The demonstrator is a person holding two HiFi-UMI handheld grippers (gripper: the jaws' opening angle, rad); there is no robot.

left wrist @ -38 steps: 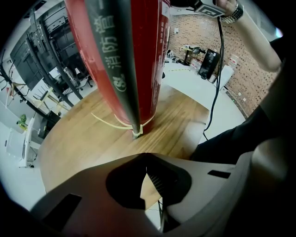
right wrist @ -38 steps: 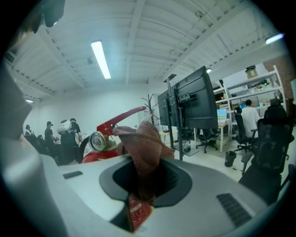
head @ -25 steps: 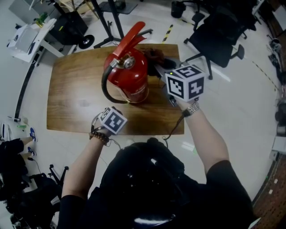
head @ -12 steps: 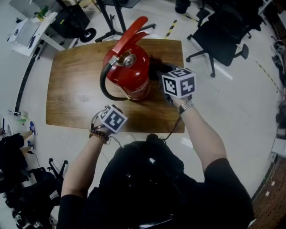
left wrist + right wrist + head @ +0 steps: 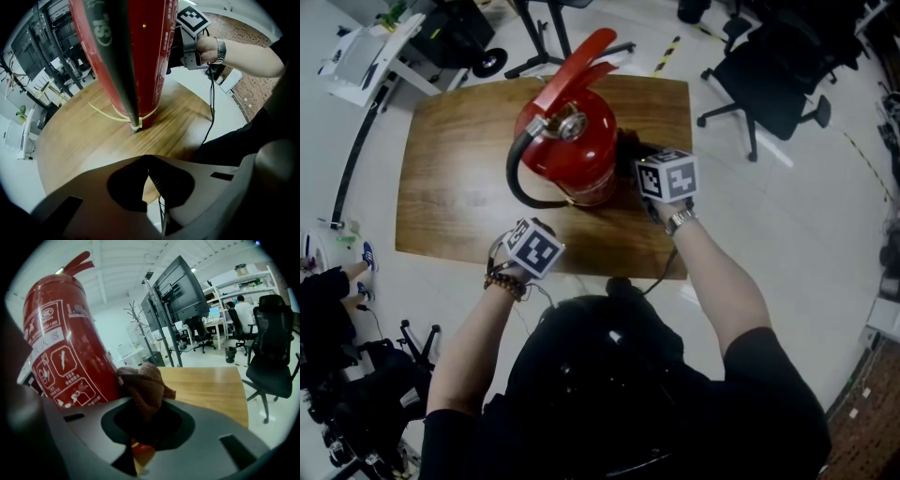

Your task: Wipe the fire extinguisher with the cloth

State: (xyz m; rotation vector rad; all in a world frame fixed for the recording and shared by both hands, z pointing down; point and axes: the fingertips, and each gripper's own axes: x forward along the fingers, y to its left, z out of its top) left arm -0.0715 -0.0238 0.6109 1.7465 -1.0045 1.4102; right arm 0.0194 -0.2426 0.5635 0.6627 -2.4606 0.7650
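A red fire extinguisher (image 5: 572, 141) with a black hose (image 5: 513, 180) stands upright on the wooden table (image 5: 450, 187). In the right gripper view its labelled body (image 5: 61, 352) fills the left side. My right gripper (image 5: 143, 425) is shut on a brown cloth (image 5: 146, 383), which bunches up against the extinguisher's lower right side. Its marker cube (image 5: 667, 175) hides the jaws in the head view. My left gripper (image 5: 148, 160) is shut and empty, pointing down at the table's near edge, in front of the extinguisher's base (image 5: 140, 119); its cube (image 5: 534, 248) shows in the head view.
A black office chair (image 5: 769, 84) stands on the floor to the right of the table. A white cart (image 5: 361, 58) and a stand's legs (image 5: 534, 42) are behind it. A cable (image 5: 211, 108) hangs from the right gripper. Monitors (image 5: 180, 284) stand beyond the table.
My right gripper has sunk down the extinguisher's right side with the cloth in it. The left gripper has stayed at the table's near edge.
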